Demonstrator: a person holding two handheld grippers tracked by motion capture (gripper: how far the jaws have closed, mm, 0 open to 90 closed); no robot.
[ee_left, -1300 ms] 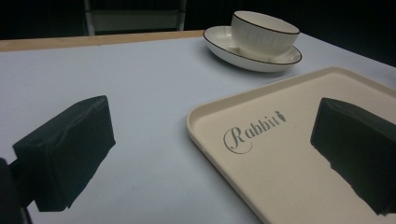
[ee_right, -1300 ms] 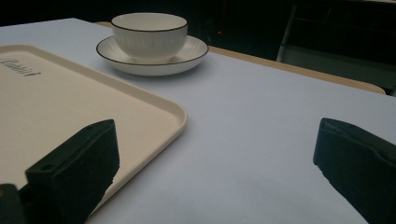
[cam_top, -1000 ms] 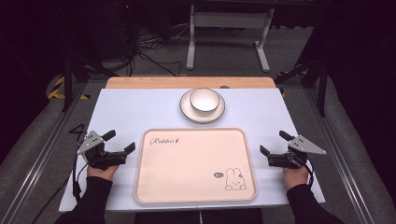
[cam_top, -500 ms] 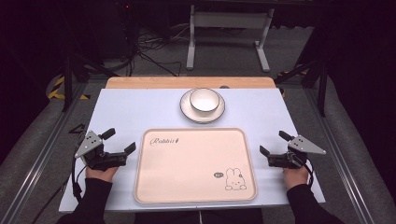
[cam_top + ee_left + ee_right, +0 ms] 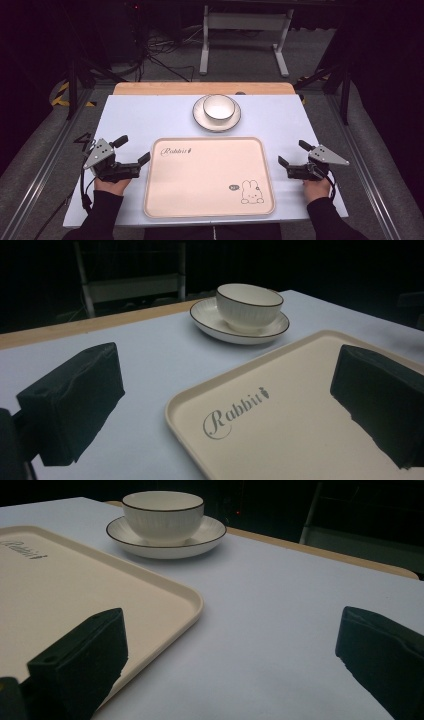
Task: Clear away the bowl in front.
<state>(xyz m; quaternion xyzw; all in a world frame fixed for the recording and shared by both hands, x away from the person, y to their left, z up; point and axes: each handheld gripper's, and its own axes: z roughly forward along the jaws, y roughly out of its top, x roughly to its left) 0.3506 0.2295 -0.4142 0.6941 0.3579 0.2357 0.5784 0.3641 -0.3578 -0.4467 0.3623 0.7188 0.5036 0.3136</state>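
A cream tray (image 5: 209, 177) is lying flat on the near middle of the table (image 5: 150, 115), which is covered in pale blue-white. The word "Rabbit" is printed near the tray's far left corner, and a small rabbit drawing is placed near its near right corner. Beyond the tray, a white bowl (image 5: 218, 106) with a dark rim is standing upright on a white saucer (image 5: 202, 120), close to the tray's far edge but apart from it.

The left gripper (image 5: 134, 154) is being held just beside the tray's left edge, near its far left corner, with its jaws spread wide and nothing between them. In the left gripper view, one jaw is seen over the bare table and the other over the tray (image 5: 280, 410), with the bowl (image 5: 249, 306) and saucer (image 5: 240, 330) farther ahead.

The right gripper (image 5: 295, 155) is being held just off the tray's right edge, its jaws likewise spread and empty. In the right gripper view, one jaw is seen over the rim of the tray (image 5: 75, 595) and the other over the bare table (image 5: 280, 620), with the bowl (image 5: 162, 516) on its saucer (image 5: 167, 545) beyond.

Each gripper is being gripped from behind by a hand in a dark sleeve.
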